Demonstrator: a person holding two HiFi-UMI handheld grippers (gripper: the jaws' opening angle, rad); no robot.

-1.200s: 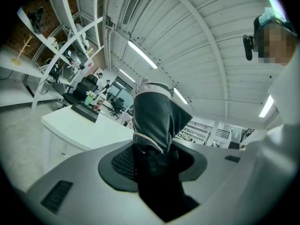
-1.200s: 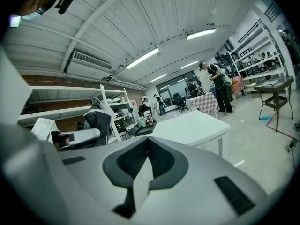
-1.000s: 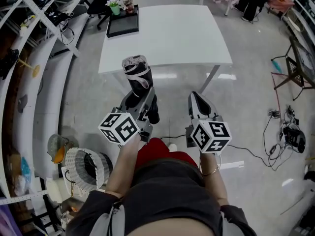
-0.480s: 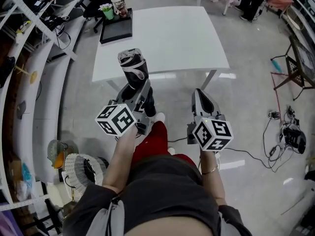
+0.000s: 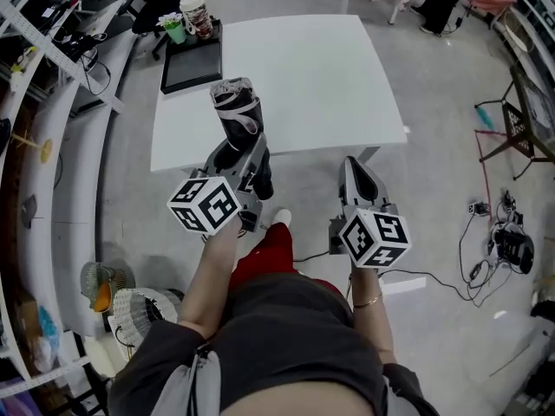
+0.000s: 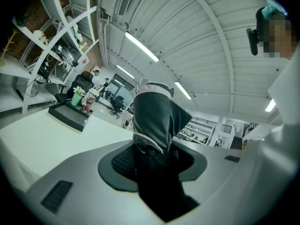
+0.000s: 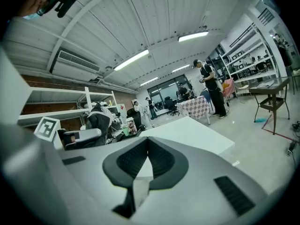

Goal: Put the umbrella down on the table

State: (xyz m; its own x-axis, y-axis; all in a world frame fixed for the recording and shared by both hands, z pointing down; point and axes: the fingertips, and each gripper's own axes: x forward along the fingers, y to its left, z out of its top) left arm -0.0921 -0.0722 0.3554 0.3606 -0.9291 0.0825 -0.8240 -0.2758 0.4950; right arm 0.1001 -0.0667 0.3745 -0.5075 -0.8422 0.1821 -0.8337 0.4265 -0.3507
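Umbrella [image 5: 239, 118]: folded, dark fabric with a light strap round it; carried in the air, not lying on any surface.
Umbrella position: stands out ahead of the left gripper; in the head view its free end overlaps the near edge of the table, left of centre.
Left gripper [image 5: 242, 158]: jaws clamped on the lower part of the umbrella; the left gripper view shows dark fabric filling the gap between the pads.
Right gripper [image 5: 355, 168]: jaws brought together at the tips, nothing between them; held beside the left gripper, short of the table's near edge.
Table [image 5: 321, 76]: white top, bare over most of its surface.
Tray [image 5: 191, 63]: black, on the far left corner of the table.
Cups [image 5: 192, 11]: a tall printed cup and a small green one, at the tray's far end.
Floor [image 5: 451, 172]: grey and glossy; cables lie on it at the right.
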